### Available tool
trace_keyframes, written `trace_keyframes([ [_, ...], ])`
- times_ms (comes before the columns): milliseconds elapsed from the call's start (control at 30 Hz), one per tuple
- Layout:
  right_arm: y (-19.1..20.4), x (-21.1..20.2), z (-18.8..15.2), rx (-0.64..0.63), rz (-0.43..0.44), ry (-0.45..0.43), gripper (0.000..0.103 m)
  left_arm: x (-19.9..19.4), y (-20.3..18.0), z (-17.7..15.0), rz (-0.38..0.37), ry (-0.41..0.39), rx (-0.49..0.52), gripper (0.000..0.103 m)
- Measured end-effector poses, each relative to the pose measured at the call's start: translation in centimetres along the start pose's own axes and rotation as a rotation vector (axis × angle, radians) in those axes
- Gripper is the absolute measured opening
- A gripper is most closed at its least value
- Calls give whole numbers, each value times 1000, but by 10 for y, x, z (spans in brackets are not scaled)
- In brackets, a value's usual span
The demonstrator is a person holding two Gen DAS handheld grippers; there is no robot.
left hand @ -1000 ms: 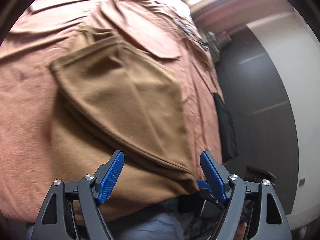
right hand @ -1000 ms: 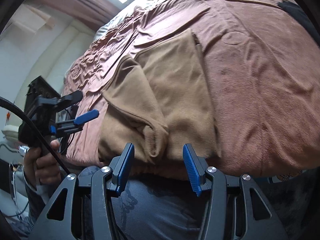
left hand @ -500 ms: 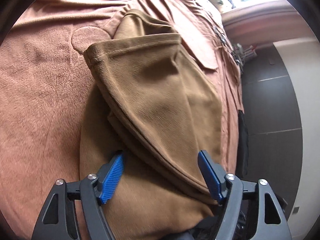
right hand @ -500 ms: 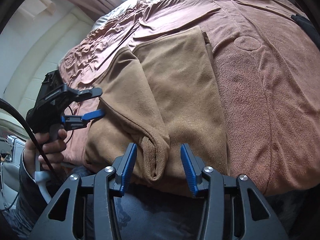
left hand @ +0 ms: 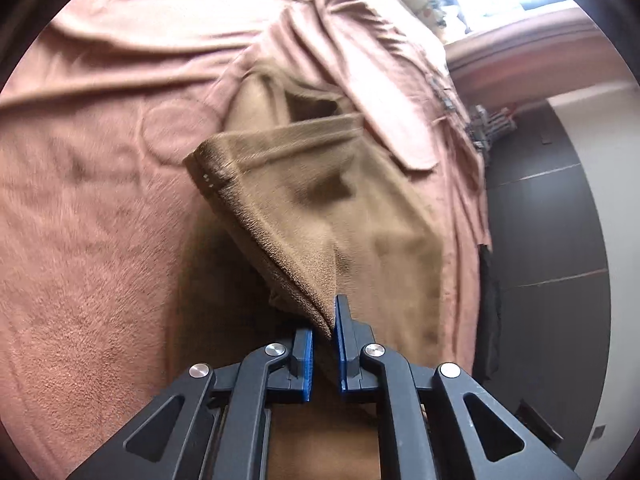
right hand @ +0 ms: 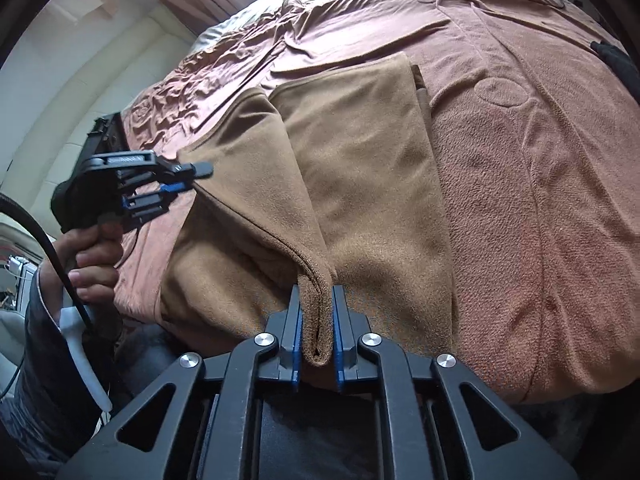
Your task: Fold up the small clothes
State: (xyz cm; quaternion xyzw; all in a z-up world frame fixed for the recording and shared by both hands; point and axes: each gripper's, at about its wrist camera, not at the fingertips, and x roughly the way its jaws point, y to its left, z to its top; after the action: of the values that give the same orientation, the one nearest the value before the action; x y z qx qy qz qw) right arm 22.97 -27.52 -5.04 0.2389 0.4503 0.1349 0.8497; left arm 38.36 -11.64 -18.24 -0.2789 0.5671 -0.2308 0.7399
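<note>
Hand [right hand: 90,256] only in right-wrist view

From each wrist we are looking steeply down, close over the shared brown garment [left hand: 328,200] [right hand: 360,168].

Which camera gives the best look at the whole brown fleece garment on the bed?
The right wrist view: the brown fleece garment lies nearly whole, sharp, with its fold lines visible on the pink blanket. The left wrist view shows only a blurred, lifted corner of it, hiding the layer beneath.
</note>
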Motion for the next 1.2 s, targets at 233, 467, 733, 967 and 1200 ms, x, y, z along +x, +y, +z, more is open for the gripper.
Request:
trace_keyframes([
  [233, -15, -4, -6, 40, 31, -17, 5, -8, -50, 9, -32, -27, 123, 8],
  [467, -23, -12, -10, 58, 67, -33, 4, 6, -89, 23, -41, -12, 204, 8],
  [733, -33, -19, -9, 72, 72, -50, 4, 36, -122, 36, -32, 32, 264, 8],
  [967, -37, -21, -12, 84, 70, -37, 4, 68, -138, 37, -11, 84, 311, 8],
  [1200, -42, -21, -12, 97, 61, -34, 4, 97, -147, 39, 1, 123, 332, 8],
])
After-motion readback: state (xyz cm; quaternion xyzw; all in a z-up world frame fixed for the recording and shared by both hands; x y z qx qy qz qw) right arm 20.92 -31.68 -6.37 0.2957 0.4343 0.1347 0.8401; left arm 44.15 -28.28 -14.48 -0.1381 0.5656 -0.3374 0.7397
